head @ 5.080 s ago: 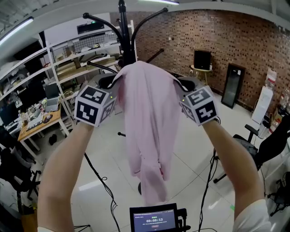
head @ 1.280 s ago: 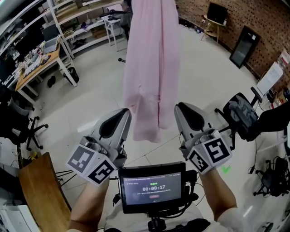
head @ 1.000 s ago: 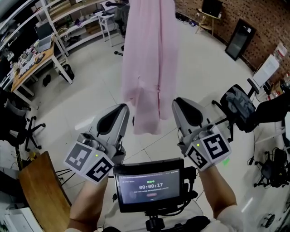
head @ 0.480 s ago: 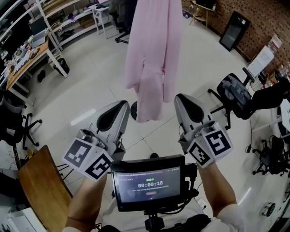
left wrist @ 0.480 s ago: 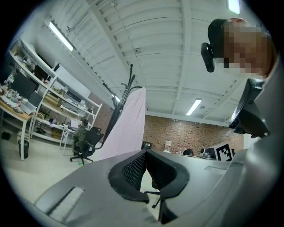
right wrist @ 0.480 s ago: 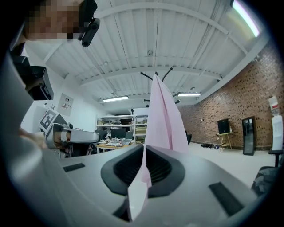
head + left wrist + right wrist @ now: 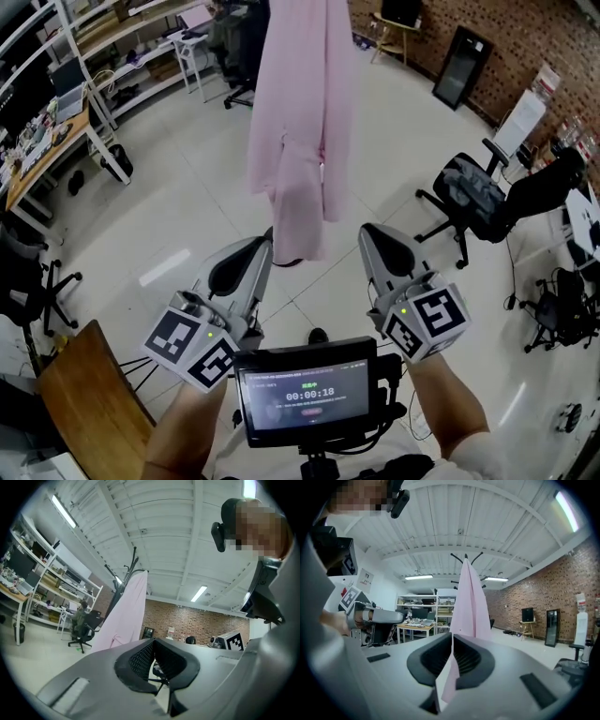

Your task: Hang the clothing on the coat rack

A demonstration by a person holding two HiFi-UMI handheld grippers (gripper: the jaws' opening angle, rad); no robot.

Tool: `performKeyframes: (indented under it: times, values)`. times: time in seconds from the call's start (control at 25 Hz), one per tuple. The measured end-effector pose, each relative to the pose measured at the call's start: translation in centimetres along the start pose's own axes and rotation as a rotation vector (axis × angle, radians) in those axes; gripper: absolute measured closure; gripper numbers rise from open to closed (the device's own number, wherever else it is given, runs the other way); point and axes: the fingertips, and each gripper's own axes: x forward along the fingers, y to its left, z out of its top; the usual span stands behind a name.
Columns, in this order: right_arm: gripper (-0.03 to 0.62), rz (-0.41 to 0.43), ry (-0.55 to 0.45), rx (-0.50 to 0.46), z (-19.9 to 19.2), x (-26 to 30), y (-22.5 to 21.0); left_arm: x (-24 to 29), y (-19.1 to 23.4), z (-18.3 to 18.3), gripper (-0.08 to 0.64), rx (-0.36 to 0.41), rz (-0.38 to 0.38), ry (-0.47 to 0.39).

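The pink garment (image 7: 302,122) hangs full length from the black coat rack (image 7: 133,565), free of both grippers. Its hem ends just above and between them in the head view. My left gripper (image 7: 257,247) is low in front of me, shut with nothing in it. Level with it on the other side, my right gripper (image 7: 374,234) has its jaws together and also holds nothing. The garment (image 7: 125,616) stands far off beyond the left gripper (image 7: 153,641). In the right gripper view the rack's prongs (image 7: 465,556) stick out above the garment (image 7: 469,604), beyond the right gripper (image 7: 452,637).
A small screen (image 7: 305,394) is mounted just below the grippers. Office chairs (image 7: 469,192) stand at the right, and shelves and a desk (image 7: 56,89) at the left. A wooden board (image 7: 84,394) leans at the lower left. A person sits on a chair (image 7: 82,623) near the shelves.
Five seconds ago both grippers held the garment up at the rack. Now it hangs alone, and over the last second both grippers have drawn back from it and sunk a little.
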Motion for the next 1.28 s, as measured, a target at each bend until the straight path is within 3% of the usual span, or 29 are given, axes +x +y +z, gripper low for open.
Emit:
performKeyframes:
  times: [0.44, 1.28]
  values:
    - [0.586, -0.065, -0.003, 0.015, -0.4, -2.8, 1.0, -1.5, -1.7, -1.5, 0.557, -0.013, -0.044, 0.039]
    - [0.592, 0.015, -0.001, 0.007, -0.4, -4.1, 4.8, -3.8, -3.5, -2.9, 0.557, -0.028, -0.063, 0.069]
